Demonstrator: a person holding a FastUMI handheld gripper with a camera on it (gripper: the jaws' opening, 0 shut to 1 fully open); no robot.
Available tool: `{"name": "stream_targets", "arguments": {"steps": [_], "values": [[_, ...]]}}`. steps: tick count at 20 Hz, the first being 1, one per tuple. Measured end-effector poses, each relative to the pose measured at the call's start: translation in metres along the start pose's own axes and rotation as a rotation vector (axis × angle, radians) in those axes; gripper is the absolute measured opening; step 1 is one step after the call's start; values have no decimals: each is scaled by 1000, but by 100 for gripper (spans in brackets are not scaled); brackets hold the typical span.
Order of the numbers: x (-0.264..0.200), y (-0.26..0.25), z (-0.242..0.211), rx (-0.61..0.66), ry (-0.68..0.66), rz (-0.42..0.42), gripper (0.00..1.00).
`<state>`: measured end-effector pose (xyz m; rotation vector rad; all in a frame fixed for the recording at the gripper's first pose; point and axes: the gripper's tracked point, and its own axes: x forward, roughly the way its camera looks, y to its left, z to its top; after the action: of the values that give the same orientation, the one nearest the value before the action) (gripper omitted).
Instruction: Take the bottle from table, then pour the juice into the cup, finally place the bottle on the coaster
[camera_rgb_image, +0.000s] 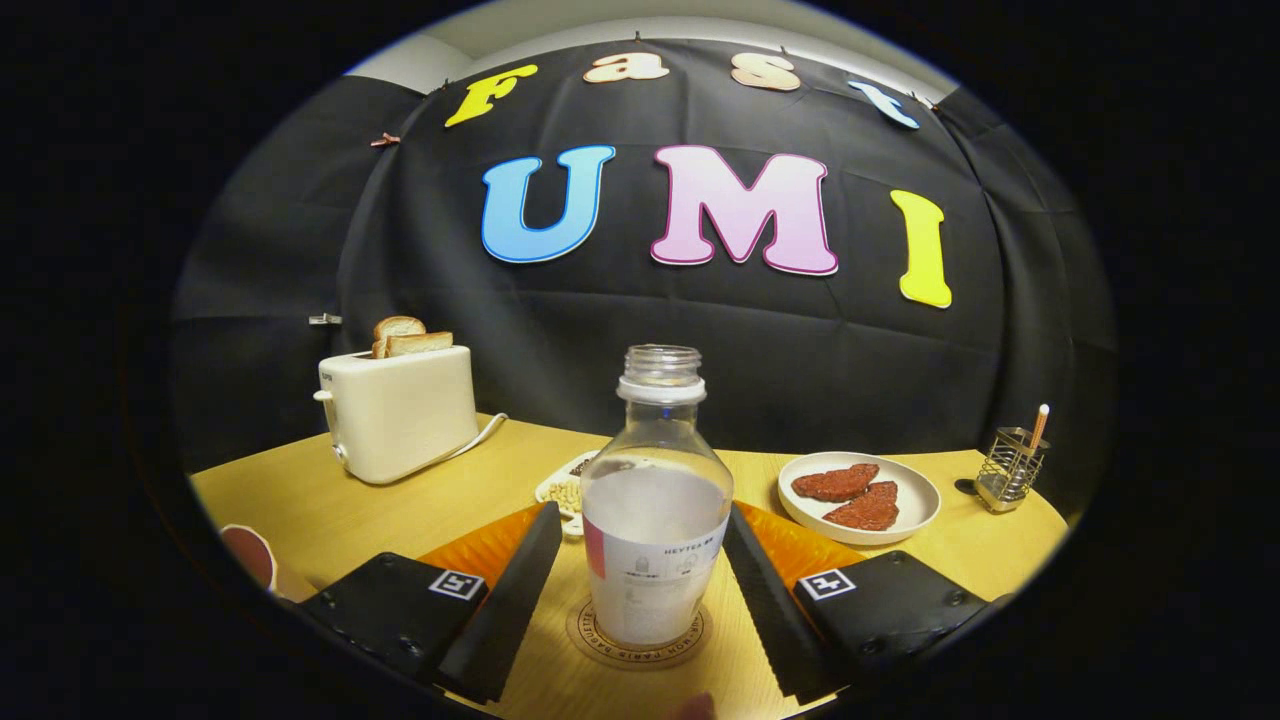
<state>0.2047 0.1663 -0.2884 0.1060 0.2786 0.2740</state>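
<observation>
Jaws of the gripper (645, 580) stand apart, flanking the upright bottle (655, 520) without clearly pressing it. Its base rests on the coaster (634, 632), directly between them.

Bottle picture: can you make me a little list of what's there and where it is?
bottle: upright on the coaster, no cap, between the claw's fingers
claw: fingers either side of the bottle; contact unclear
cup: beside the left finger, at the table's near edge
toaster: far left, bread in its slots
plate: right of the bottle, two reddish pieces on it
</observation>
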Motion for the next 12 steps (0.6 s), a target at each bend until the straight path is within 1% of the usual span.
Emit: {"name": "stream_targets", "arguments": {"steps": [7, 12], "values": [[-18, -7, 16, 5, -16, -9, 98], [-56, -10, 35, 10, -25, -17, 98]]}}
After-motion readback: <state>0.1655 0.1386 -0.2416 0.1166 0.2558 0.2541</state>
